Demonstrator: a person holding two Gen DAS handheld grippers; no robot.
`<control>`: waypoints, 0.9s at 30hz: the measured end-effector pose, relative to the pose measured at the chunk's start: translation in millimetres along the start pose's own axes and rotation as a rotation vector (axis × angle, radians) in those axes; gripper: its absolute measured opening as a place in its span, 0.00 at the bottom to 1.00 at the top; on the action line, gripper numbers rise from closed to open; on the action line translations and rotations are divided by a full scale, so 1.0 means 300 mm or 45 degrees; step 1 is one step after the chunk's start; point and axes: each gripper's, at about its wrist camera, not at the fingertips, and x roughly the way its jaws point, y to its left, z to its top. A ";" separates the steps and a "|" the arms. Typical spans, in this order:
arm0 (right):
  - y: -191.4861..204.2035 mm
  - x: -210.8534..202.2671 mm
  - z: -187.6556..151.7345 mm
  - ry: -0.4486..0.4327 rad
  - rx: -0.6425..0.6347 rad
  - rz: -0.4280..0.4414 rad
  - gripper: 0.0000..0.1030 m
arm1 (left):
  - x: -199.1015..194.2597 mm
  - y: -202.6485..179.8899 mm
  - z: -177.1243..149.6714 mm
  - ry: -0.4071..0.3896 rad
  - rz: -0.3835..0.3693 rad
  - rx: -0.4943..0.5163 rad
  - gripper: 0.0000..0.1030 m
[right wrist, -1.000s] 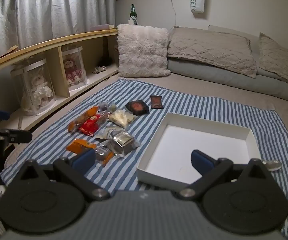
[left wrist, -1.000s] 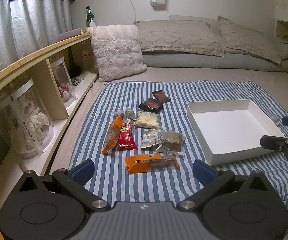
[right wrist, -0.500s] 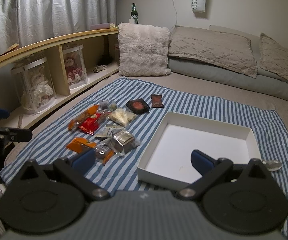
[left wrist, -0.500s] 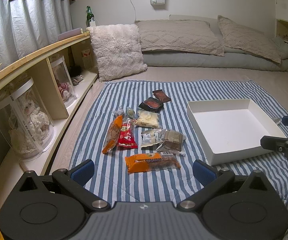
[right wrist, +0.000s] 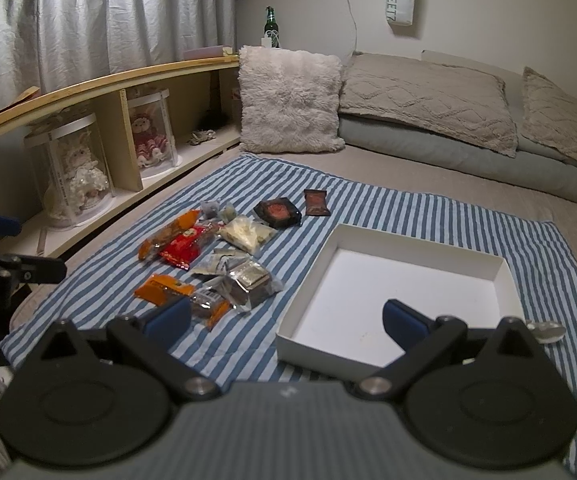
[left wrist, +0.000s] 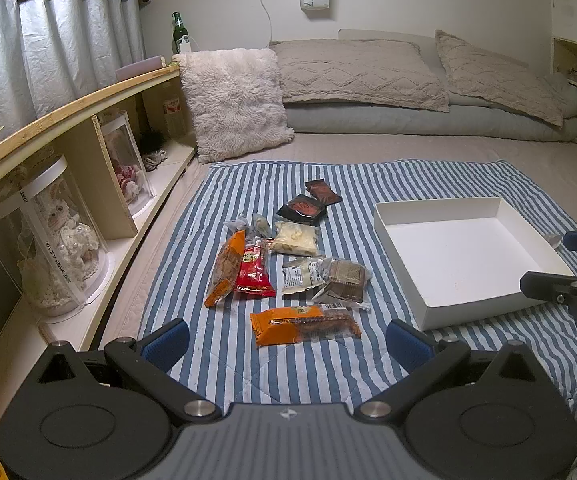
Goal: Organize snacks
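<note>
Left wrist view: the orange snack packet (left wrist: 304, 322) is being framed just ahead of the spread, empty left claw (left wrist: 287, 340), long axis lying crosswise, while the equally spread right claw (right wrist: 286, 318) is being held nearer the white box (right wrist: 504, 280).

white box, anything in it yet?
Empty. The white box shows only its bare floor in both views; every snack packet, such as the orange packet, lies outside it on the striped blanket.
</note>
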 end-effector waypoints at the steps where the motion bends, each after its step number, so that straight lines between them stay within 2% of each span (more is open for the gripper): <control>1: 0.000 0.000 0.000 0.000 0.000 0.001 1.00 | 0.000 -0.001 0.000 0.000 0.000 0.000 1.00; 27: -0.003 0.004 -0.001 0.006 -0.003 -0.002 1.00 | 0.000 0.001 0.001 0.001 0.001 0.001 1.00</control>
